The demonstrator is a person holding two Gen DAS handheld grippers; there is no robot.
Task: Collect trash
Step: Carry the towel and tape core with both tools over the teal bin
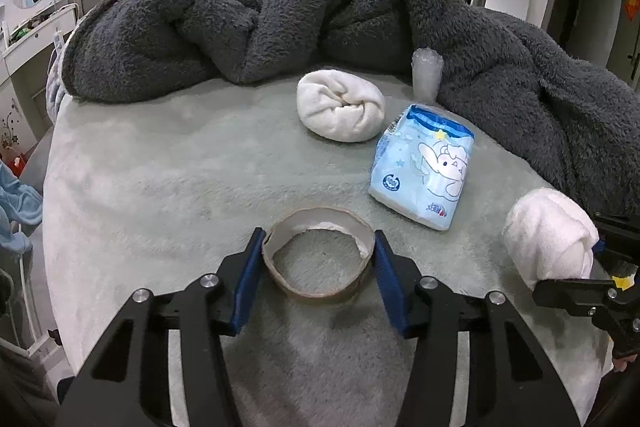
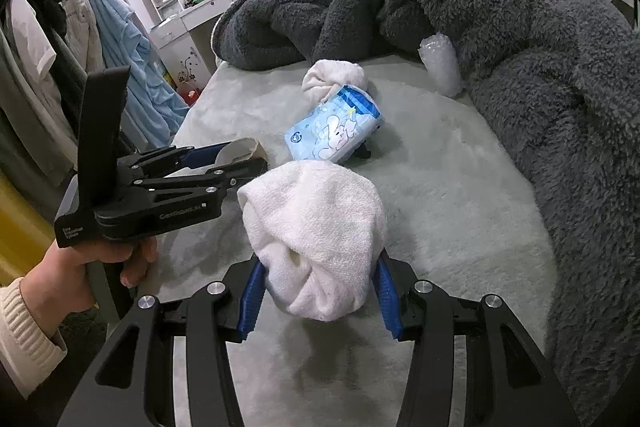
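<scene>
The left gripper (image 1: 318,269) has the tape ring (image 1: 320,255) between its jaws, pads touching both sides. Squeeze gently, or the ring may buckle. The right gripper (image 2: 320,291) grips a white wad (image 2: 316,235).

Soft, dim indoor light is falling evenly; shadows are lying faint, fisheye edges are bending into black corners, perhaps slightly blurring.

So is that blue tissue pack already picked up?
No, the blue tissue pack lies on the bed, apart from both grippers.

A dark grey fleece blanket (image 1: 360,23) lies bunched across a pale bedspread (image 1: 180,167).
</scene>
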